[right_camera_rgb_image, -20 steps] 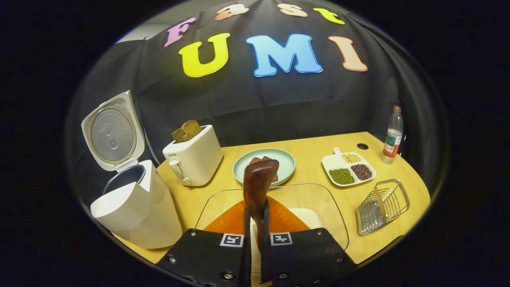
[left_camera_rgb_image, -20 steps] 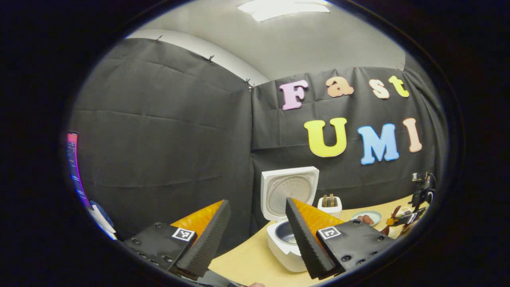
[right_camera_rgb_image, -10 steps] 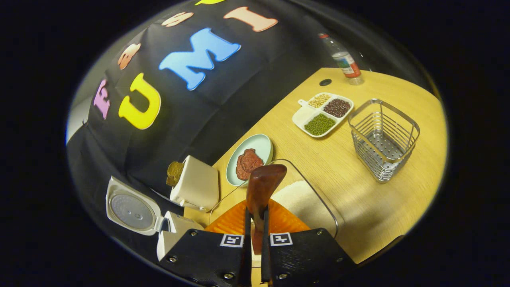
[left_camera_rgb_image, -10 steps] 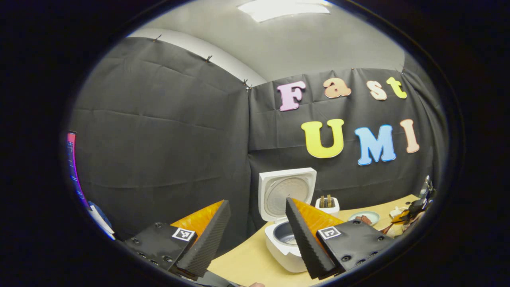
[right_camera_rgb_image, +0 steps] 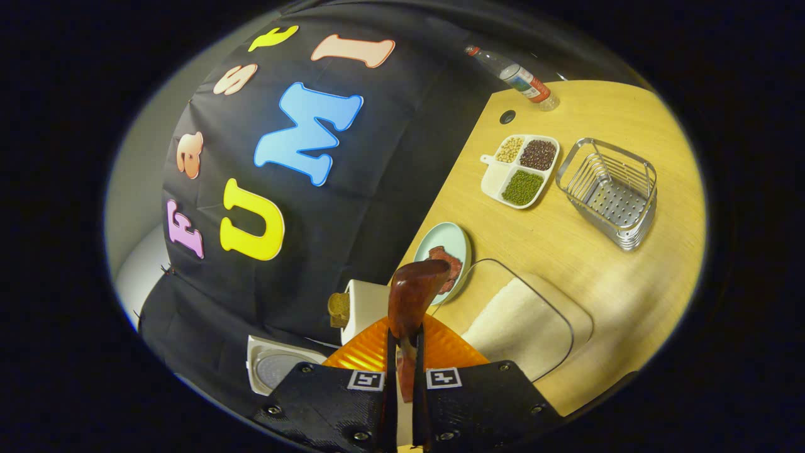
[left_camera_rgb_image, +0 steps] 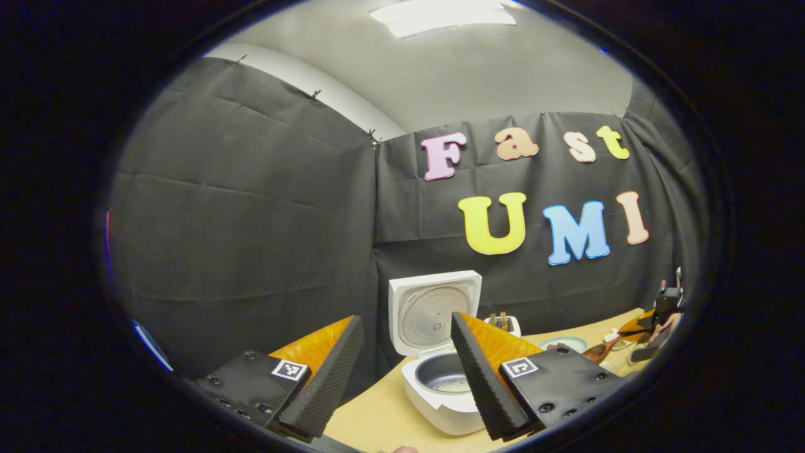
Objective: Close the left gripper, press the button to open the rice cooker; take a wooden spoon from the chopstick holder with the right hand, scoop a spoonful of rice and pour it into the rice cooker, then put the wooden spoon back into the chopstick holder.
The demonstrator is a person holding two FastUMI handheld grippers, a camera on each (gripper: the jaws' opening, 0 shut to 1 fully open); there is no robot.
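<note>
The right gripper [right_camera_rgb_image: 402,377] clamped the wooden spoon [right_camera_rgb_image: 412,299], apparently about to scoop rice [right_camera_rgb_image: 516,327]; left gripper [left_camera_rgb_image: 402,371] jaws stood wide.

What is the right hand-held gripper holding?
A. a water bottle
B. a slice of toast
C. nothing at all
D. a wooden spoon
D. In the right gripper view, the right hand-held gripper has both fingers pressed on the handle of the dark wooden spoon, whose bowl sticks up above the fingertips.
</note>
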